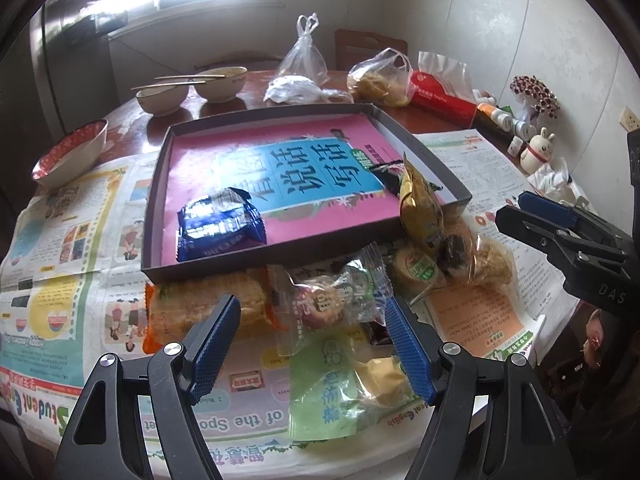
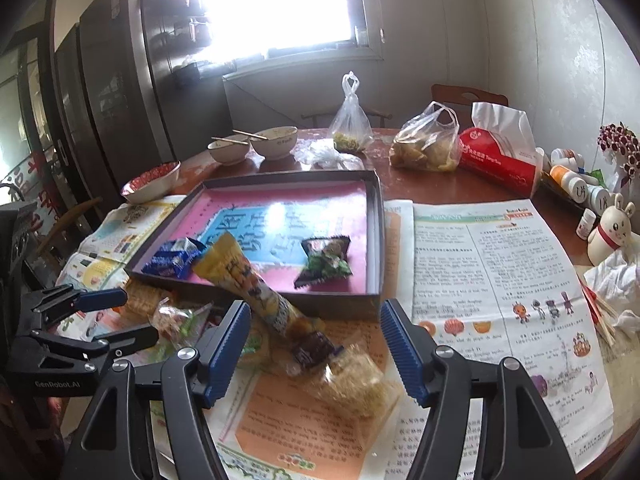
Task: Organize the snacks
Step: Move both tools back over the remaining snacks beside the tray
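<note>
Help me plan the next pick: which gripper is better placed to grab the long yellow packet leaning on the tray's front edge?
Right. The long yellow snack packet lies just ahead of the open right gripper. The left gripper, also open, faces the clear-wrapped round snack and green packet, with the yellow packet off to its right.

dark packet (image 1: 385,174) half hidden, window (image 2: 276,4) overexposed

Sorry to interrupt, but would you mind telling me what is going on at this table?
A person with two handheld grippers is sorting snacks into a box lid. A blue packet and a dark packet already lie inside; a yellow packet leans on the lid's front edge. The rest sit piled on newspaper in front. The left gripper and right gripper both hover open over the pile, holding nothing.
</note>
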Demonstrator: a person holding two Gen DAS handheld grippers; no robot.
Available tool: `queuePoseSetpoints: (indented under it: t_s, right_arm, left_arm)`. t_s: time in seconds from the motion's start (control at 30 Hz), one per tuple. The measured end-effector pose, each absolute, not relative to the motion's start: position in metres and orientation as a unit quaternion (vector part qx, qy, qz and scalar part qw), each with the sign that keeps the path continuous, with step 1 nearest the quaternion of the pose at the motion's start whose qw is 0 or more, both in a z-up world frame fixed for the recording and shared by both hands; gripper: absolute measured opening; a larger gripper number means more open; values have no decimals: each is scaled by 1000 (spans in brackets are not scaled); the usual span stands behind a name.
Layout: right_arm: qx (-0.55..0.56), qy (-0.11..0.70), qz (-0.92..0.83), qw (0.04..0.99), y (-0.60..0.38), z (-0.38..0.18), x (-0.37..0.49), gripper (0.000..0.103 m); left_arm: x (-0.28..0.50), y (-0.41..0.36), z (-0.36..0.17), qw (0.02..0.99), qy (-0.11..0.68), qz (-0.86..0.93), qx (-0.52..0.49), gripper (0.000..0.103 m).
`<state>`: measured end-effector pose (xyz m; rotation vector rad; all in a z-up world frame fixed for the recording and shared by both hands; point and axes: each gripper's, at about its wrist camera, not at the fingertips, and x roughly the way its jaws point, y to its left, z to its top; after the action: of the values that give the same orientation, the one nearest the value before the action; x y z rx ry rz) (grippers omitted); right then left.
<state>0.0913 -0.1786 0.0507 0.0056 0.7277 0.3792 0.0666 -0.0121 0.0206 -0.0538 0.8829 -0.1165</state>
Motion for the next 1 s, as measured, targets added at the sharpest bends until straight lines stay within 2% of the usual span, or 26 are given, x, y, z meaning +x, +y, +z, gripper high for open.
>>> queuePoseSetpoints:
  t_s: [0.4,1.0]
  right_arm:
    - [-4,368,175,913,-190,36,90,67]
    - [-85,398,178,896,-187,1,98,67]
  left_arm:
    - [76,-24,7,894,442,-64,-13,76]
    - [84,-18,-4,892,447,-69,-21,76]
